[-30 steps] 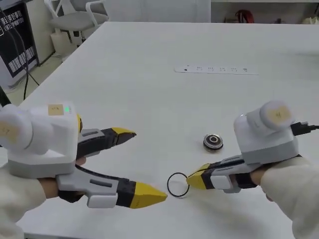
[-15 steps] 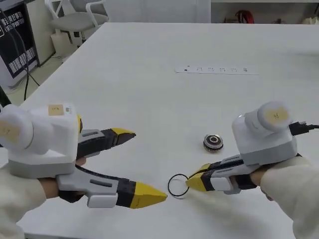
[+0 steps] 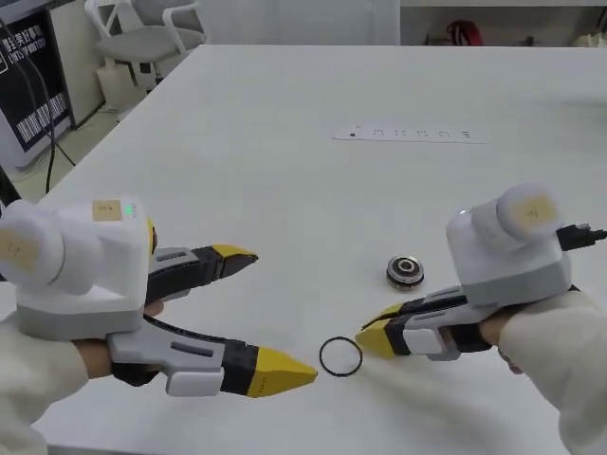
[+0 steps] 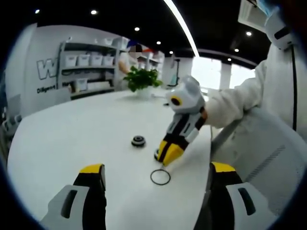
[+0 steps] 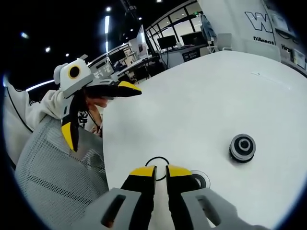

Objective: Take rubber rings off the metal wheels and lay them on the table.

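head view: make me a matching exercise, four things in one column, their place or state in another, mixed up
1 rubber ring
2 metal wheel
3 left gripper
4 right gripper

a jaws wide apart
b jaws closed, tips beside the ring
c flat on the table, between the two grippers
d on the table beyond the ring, apart from both grippers

Pairs: 1-c, 2-d, 3-a, 4-b

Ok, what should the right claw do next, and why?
Probably swing the right claw over to the metal wheel. The rubber ring lies flat on the table beside the claw's tips, not held. The claw is shut and empty, and the wheel's dark rim suggests it may still carry a ring.
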Motion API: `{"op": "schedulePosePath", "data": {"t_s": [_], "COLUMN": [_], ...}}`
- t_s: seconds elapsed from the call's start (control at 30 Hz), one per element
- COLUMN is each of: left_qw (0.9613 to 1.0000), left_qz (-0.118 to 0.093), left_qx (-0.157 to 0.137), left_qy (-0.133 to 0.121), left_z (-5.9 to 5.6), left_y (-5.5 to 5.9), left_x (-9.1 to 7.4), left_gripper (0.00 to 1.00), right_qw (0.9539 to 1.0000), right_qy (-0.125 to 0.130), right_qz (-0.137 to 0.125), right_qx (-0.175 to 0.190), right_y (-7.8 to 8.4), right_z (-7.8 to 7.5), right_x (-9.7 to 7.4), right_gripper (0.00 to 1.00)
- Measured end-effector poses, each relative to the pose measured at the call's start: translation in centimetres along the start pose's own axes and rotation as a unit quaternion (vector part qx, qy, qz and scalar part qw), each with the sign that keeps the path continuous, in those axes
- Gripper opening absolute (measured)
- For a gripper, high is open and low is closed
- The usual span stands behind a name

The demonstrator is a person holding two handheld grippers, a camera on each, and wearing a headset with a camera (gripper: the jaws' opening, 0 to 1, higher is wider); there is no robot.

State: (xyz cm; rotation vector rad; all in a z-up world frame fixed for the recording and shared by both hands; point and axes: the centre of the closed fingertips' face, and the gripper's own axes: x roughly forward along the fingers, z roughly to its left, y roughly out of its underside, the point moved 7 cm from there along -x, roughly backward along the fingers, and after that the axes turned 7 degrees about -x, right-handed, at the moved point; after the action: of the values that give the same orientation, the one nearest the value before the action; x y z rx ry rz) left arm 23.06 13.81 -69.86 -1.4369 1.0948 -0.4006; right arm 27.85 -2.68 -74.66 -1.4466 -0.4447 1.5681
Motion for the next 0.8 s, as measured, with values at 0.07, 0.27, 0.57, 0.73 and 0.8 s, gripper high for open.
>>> {"op": "schedulePosePath", "data": {"t_s": [0.07,0.27,0.57,0.73,0.8], "left_qw": [1.0,1.0,1.0,1.0,1.0], "left_qz": [0.0,0.0,0.001,0.001,0.001], "left_qx": [0.0,0.0,0.0,0.0,0.001], "left_qy": [0.0,-0.001,0.0,-0.001,0.0], "left_z": [0.0,0.0,0.0,0.0,0.0], "left_y": [0.0,0.0,0.0,0.0,0.0], "left_x": [0.0,0.0,0.0,0.0,0.0], "left_gripper": [0.91,0.91,0.91,0.91,0.91], "right_qw": [1.0,0.9999,0.9995,0.999,0.9988], "right_qy": [0.001,0.006,0.019,0.026,0.029], "right_qz": [-0.003,-0.013,-0.027,-0.035,-0.039], "right_qx": [0.0,-0.001,-0.002,0.001,0.003], "right_y": [-0.1,-0.4,-0.9,-1.3,-1.4], "right_z": [0.0,-0.2,-0.7,-1.0,-1.2], "right_x": [-0.1,-0.5,-1.3,-1.8,-2.0], "right_gripper": [0.05,0.05,0.06,0.06,0.06]}}
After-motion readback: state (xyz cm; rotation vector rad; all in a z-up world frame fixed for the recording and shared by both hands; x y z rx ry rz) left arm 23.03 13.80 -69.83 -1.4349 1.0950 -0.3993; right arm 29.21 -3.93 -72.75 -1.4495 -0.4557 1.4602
